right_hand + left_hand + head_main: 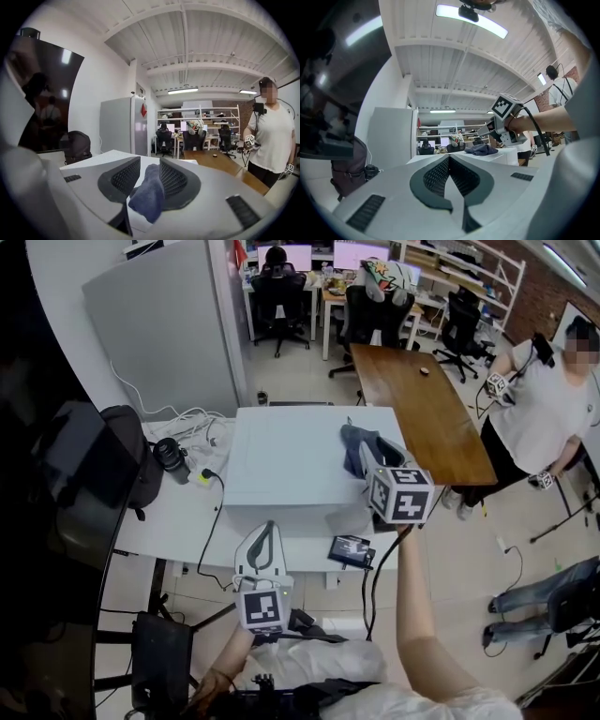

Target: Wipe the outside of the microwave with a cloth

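Head view looks down on a white desk (178,512) in an open office with a pale tiled floor. A grey partition (159,324) stands behind the desk, chairs (279,292) and shelves fill the far end, a wooden table (422,399) sits off the right end, and a person (539,404) stands beyond it. A dark monitor (66,474) fills the left edge of the tabletop. A backpack (131,460), a black cup (172,457) and white cables (192,423) lie toward the back left. The microwave (281,465) stands at the right end of the tabletop, its long axis along the desk's length and its broad white top up; which way its door faces cannot be told. The cloth (354,439), dark blue and bunched into a long roll, lies on that top by the right edge, its length running from there toward the back left corner. The right gripper (370,457) is over it, jaws partly apart with the cloth between them. In the right gripper view the cloth rests against the right-hand pad, with a sliver of white showing on the other side. The left gripper (268,529) is level at the microwave's front edge, jaws closed together on nothing.
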### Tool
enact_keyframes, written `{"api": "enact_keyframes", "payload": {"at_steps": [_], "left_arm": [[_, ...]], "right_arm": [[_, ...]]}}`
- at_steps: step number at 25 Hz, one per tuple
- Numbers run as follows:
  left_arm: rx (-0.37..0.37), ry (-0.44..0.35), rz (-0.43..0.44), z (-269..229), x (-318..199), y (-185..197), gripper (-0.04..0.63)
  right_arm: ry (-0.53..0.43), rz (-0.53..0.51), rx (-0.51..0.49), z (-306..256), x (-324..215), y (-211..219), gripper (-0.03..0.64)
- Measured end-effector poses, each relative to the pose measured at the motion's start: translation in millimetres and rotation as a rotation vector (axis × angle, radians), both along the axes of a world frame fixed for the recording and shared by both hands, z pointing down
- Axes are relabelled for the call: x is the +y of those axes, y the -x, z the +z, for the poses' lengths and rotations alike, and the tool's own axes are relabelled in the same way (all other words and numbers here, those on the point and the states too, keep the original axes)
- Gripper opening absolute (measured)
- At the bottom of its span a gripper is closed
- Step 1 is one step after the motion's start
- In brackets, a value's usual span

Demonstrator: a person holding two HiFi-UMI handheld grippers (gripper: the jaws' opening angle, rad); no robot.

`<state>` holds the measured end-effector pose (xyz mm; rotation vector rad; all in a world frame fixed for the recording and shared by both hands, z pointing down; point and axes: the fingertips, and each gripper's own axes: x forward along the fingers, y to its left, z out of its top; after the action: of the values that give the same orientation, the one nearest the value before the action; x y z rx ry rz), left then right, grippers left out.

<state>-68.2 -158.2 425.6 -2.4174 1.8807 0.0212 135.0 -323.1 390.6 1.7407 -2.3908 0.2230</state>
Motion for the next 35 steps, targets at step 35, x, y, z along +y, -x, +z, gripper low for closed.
{"api": "enact_keyframes", "payload": {"at_steps": [35], "left_arm": [[0.014, -0.006, -0.046, -2, 13, 25, 0.002]], "right_arm": [[0.074, 0.023, 0.184, 13, -1, 16, 0.078]]}}
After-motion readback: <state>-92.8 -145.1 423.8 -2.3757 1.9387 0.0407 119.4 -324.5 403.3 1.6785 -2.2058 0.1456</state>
